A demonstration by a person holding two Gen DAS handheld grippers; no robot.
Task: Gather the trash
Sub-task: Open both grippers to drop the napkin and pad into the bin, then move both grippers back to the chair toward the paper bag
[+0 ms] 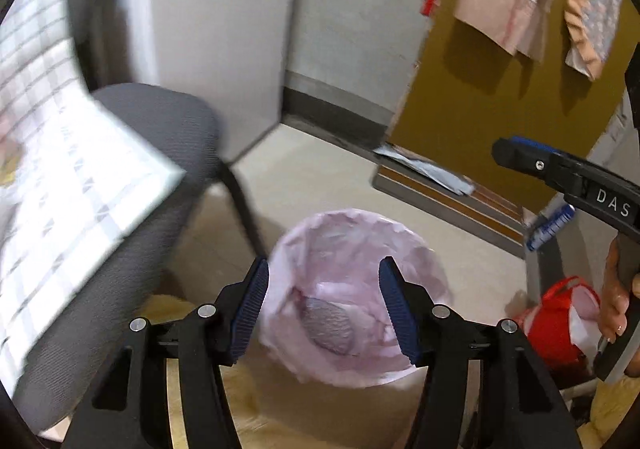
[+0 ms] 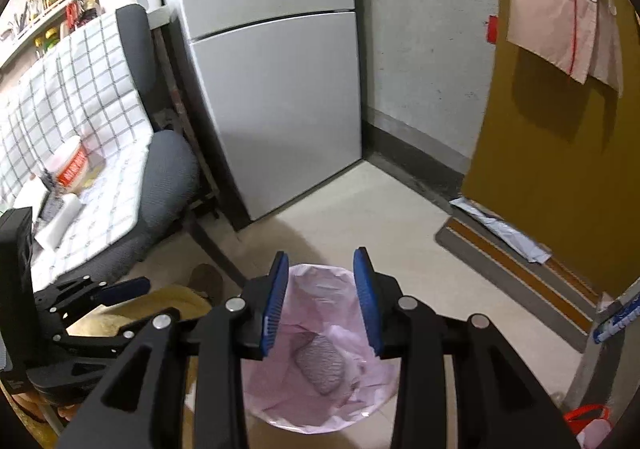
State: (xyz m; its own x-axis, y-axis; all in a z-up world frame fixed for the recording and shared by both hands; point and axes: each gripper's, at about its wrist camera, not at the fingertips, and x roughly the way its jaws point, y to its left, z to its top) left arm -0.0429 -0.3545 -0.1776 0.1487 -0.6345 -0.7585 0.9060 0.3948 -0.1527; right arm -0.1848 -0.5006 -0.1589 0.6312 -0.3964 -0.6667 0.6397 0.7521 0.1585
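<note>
left tool (image 1: 324,311): jaws spread wide, nothing in them, right above the bin
right tool (image 2: 320,303): gapped too, empty
bin (image 2: 320,349): pink-lined, on the floor by the chair (image 2: 160,185)
trash (image 2: 320,363): grey mesh wad already at the bottom

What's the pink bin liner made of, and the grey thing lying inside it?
Bin liner: thin plastic film, it seems; translucent, crinkled, slightly glossy. Grey thing: unclear, perhaps mesh or textured fabric or paper; a fine grid pattern, matte and crumpled.
</note>
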